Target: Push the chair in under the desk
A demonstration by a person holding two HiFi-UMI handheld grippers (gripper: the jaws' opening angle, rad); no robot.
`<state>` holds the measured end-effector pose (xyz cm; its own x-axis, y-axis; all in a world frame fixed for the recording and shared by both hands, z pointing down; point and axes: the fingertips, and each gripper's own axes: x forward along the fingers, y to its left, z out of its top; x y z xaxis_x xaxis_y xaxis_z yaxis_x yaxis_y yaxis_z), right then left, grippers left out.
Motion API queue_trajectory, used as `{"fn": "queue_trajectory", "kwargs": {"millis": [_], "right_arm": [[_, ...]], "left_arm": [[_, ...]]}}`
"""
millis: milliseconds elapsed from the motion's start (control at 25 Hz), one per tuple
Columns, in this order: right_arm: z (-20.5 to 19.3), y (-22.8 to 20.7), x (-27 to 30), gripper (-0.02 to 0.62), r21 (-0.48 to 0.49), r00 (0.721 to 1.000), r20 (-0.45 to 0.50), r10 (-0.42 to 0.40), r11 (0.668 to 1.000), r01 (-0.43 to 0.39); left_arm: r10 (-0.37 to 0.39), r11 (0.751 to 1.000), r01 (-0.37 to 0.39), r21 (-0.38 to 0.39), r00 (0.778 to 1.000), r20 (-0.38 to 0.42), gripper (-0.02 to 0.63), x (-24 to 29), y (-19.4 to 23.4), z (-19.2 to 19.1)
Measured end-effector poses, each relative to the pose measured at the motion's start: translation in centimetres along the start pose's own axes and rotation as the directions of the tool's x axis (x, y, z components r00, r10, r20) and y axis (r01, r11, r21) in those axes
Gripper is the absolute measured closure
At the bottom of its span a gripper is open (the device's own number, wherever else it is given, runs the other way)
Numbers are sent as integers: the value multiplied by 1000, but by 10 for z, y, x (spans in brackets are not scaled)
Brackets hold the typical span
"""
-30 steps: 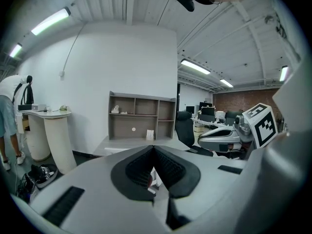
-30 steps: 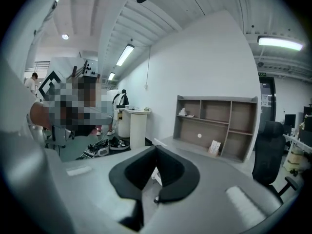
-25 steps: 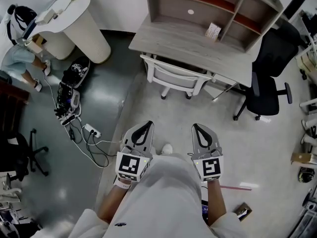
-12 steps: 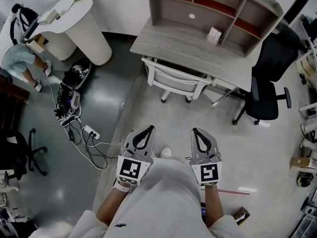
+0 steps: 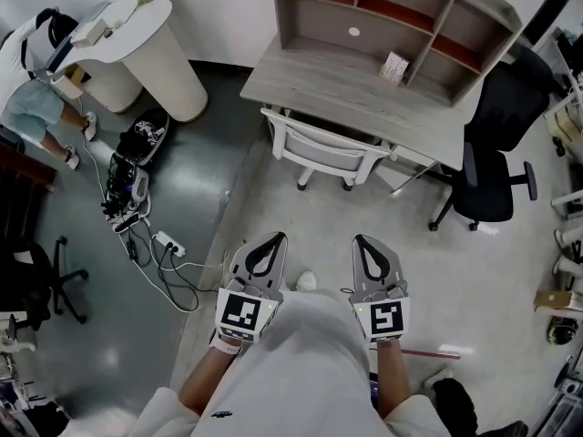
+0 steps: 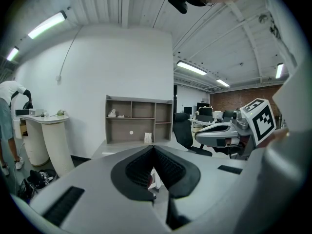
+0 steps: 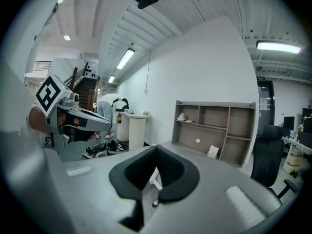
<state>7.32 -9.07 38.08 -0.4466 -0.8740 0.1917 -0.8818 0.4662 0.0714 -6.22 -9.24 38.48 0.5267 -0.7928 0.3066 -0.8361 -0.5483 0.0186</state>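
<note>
The white chair (image 5: 324, 149) stands with its back toward me, its seat tucked partly under the grey wooden desk (image 5: 301, 78), which carries a shelf unit. Both grippers hover close to my body, well short of the chair and apart from it. My left gripper (image 5: 271, 238) is shut with nothing in it, and so is my right gripper (image 5: 363, 240). In the left gripper view the shut left gripper (image 6: 153, 148) points at the desk (image 6: 139, 122), and a sliver of the chair (image 6: 155, 180) shows below the tips. The right gripper (image 7: 156, 148) also points at the desk (image 7: 214, 130).
A black office chair (image 5: 495, 144) stands at the desk's right end. A white round counter (image 5: 155, 48) is at the back left, with a person (image 5: 32, 71) bending beside it. Cables and a power strip (image 5: 155, 242) lie on the dark floor at left. A dark shoe (image 5: 455, 408) is at bottom right.
Both grippers stay shut and almost in place. A dark shoe has come into view at the bottom right. The person at the counter has shifted a little.
</note>
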Motion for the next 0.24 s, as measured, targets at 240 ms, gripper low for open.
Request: {"fn": "queue_trajectory", "kwargs": {"millis": [240], "right_arm": [[3,-3,1,586,3,1000,7,-4,1000,4]], "left_arm": [[4,1000,-5,4,1000,12,599,2,1,1]]}}
